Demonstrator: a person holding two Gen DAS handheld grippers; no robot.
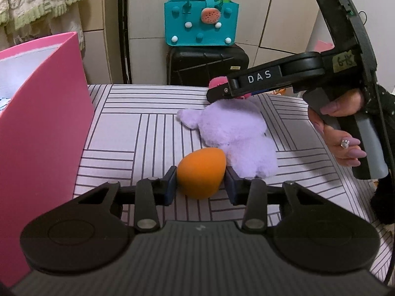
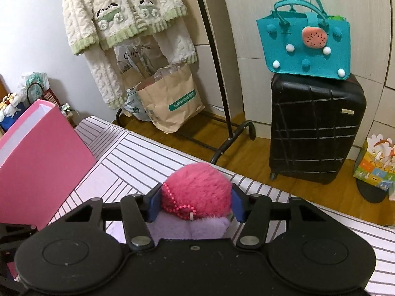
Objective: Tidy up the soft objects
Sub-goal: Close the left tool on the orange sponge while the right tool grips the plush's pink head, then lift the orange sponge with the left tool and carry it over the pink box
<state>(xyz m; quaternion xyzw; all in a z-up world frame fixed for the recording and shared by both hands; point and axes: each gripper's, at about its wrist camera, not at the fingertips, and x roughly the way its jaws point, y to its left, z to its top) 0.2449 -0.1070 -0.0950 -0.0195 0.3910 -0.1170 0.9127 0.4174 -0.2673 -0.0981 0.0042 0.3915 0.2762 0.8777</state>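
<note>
My left gripper (image 1: 201, 183) is shut on an orange egg-shaped sponge (image 1: 201, 174), just above the striped table (image 1: 138, 133). A lilac plush toy (image 1: 237, 133) lies on the table right behind the sponge. My right gripper (image 2: 195, 203) is shut on a pink fluffy ball (image 2: 197, 188) with a bead chain; it shows above the lilac plush (image 2: 187, 229). In the left wrist view the right gripper (image 1: 222, 90) hovers over the plush's far end, the pink ball (image 1: 217, 82) peeking out. A pink box (image 1: 42, 113) stands at the left, and in the right wrist view (image 2: 42, 153).
Beyond the table's far edge stand a black suitcase (image 2: 313, 128) with a teal felt bag (image 2: 306, 46) on top, a clothes rack (image 2: 217, 74) with a hanging fleece garment (image 2: 118, 17), and paper bags (image 2: 170, 103) on the wooden floor.
</note>
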